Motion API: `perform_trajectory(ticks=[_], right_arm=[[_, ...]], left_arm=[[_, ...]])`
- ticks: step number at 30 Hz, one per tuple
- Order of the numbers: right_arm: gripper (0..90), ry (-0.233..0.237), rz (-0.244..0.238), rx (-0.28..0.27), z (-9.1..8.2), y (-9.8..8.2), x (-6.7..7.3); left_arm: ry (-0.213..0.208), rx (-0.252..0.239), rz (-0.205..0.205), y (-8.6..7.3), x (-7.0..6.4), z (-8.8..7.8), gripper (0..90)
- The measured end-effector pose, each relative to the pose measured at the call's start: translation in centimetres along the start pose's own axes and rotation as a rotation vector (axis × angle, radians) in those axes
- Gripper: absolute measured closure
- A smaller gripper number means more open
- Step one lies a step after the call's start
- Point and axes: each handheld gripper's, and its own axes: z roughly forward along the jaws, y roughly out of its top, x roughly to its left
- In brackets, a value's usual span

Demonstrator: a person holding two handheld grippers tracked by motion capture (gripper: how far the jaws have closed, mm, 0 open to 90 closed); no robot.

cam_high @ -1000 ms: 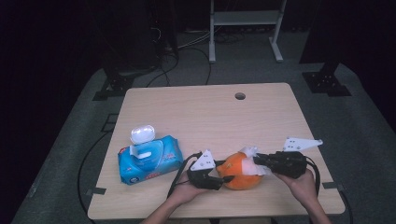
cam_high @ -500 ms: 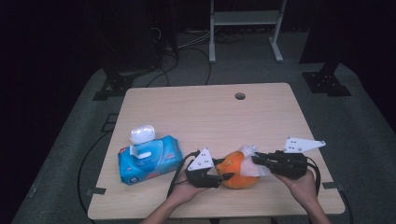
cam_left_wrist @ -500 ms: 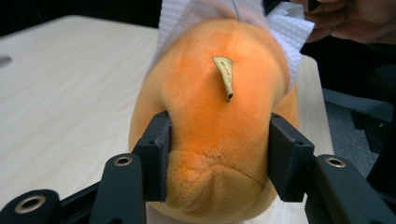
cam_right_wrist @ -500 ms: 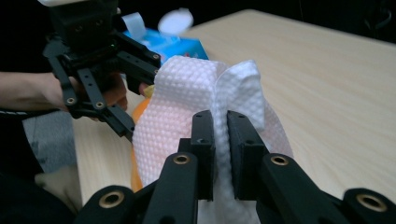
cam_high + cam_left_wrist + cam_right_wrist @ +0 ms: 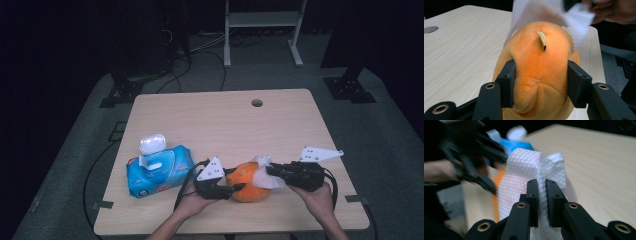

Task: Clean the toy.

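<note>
From the high view, my two hands come in low at the near edge of the worktop, my left claw clamped on the orange plush toy and my right claw pinching a white wipe laid against the toy's right side; the far half lies bare, with a blue wipes pack left. In the left claw view, my jaws squeeze the plush toy from both sides. In the right claw view, my jaws are closed tight on a fold of the wipe.
</note>
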Motion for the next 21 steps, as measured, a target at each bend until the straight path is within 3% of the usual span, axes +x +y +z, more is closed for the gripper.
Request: perform_trajectory(ticks=[2, 5, 7, 10, 16, 18, 21], right_arm=[[80.7, 0.004, -0.053, 0.004, 0.4, 0.5, 1.0], [80.8, -0.025, -0.105, 0.085, 1.7, 0.0, 1.3], [80.9, -0.037, -0.094, 0.115, 1.9, -0.5, 0.8], [80.9, -0.053, -0.074, 0.118, 1.4, -0.6, 0.1], [80.9, -0.048, -0.039, 0.118, 1.1, -1.1, -0.7], [80.8, -0.055, -0.043, 0.121, 1.1, -1.1, -0.7], [80.8, -0.063, -0.052, 0.103, 0.8, -0.8, -0.5]], left_arm=[[0.000, -0.002, 0.003, 0.1, -0.1, 0.1, 46.8], [0.004, -0.001, -0.009, -0.1, -0.1, 0.3, 37.0], [-0.004, -0.022, -0.017, -0.4, 0.2, 0.3, 29.8], [-0.005, -0.011, -0.037, -0.7, 0.6, 0.6, 16.5], [-0.044, 0.038, -0.076, -1.7, 1.0, 2.3, 7.0], [-0.040, 0.042, -0.077, -1.7, 0.8, 2.3, 9.6], [-0.004, 0.037, -0.039, -1.2, 0.5, 1.6, 30.7]])
